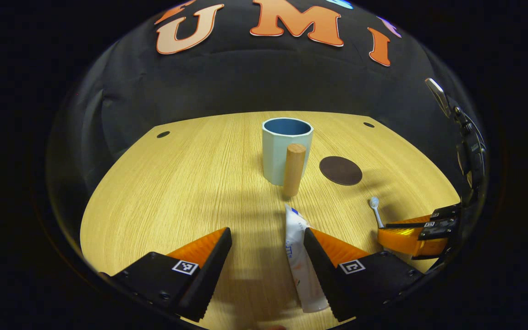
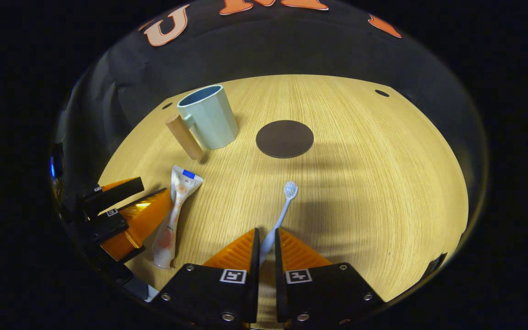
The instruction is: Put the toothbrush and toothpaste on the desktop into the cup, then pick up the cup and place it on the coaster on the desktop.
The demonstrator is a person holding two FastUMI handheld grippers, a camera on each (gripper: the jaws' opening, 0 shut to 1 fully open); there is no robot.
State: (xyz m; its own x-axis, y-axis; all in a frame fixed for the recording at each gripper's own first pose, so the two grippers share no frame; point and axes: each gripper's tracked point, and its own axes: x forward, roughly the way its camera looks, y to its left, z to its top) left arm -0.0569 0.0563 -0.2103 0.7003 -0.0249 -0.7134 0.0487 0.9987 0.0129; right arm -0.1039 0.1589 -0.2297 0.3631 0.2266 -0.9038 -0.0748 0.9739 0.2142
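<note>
The white toothbrush [image 2: 283,208] lies on the desktop with its head pointing away, and my right gripper [image 2: 266,233] is shut on its handle. In the left gripper view that gripper [image 1: 382,231] is low at the right, with the toothbrush head [image 1: 374,203] poking out of it. My left gripper [image 1: 267,233] stands open just above the desktop. The white toothpaste tube [image 1: 299,256] lies flat along the inner side of its right finger. The pale blue cup [image 1: 287,149] with a wooden handle [image 1: 294,169] stands upright farther back. A dark round coaster [image 1: 340,170] lies to its right.
The wooden desktop [image 1: 177,183] has small dark holes near its back corners [image 1: 163,134]. In the right gripper view the cup [image 2: 209,117] is at the back left, the coaster [image 2: 284,138] beside it, the toothpaste tube [image 2: 177,206] next to my left gripper [image 2: 156,190].
</note>
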